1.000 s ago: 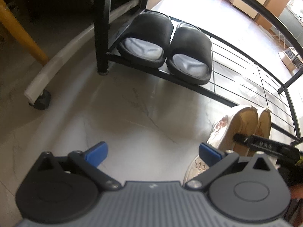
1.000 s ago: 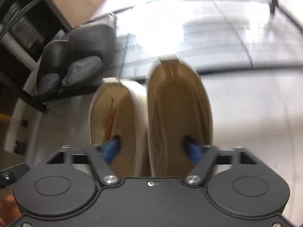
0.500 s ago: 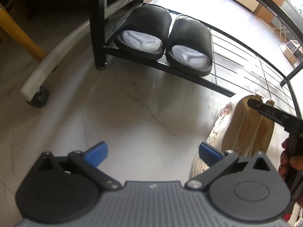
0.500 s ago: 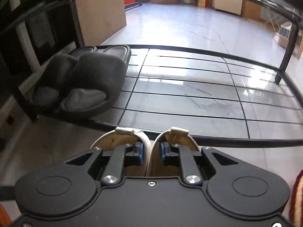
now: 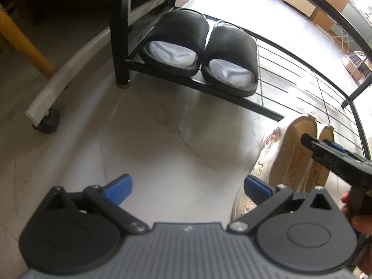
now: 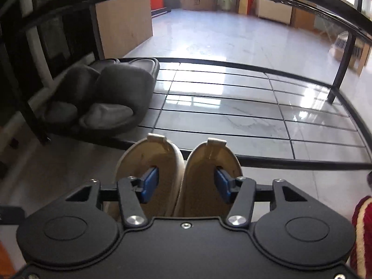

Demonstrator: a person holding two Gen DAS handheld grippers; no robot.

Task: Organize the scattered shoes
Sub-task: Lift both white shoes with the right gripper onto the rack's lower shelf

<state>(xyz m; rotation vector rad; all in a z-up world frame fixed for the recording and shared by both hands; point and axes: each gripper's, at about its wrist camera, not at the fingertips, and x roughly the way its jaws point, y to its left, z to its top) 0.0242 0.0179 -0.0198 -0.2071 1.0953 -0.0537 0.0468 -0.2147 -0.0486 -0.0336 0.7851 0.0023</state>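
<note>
A pair of beige sneakers (image 6: 179, 162) stands side by side on the floor just in front of the black wire shoe rack (image 6: 255, 160). My right gripper (image 6: 183, 183) is open, one blue finger inside each sneaker opening. The sneakers also show in the left wrist view (image 5: 290, 158), with the right gripper (image 5: 330, 153) above them. A pair of black slides (image 5: 200, 51) sits on the rack's bottom shelf at its left end. My left gripper (image 5: 188, 186) is open and empty above the bare floor, left of the sneakers.
The rack's black corner post (image 5: 118, 30) stands left of the slides. A white bar on a black caster (image 5: 46, 121) and a yellow leg (image 5: 23, 37) lie to the left. A red and cream shoe (image 6: 362, 232) shows at the right edge.
My right gripper's fingers were close together on the sneakers' inner walls half a second ago; now they are spread apart inside the two openings. The left gripper has barely moved.
</note>
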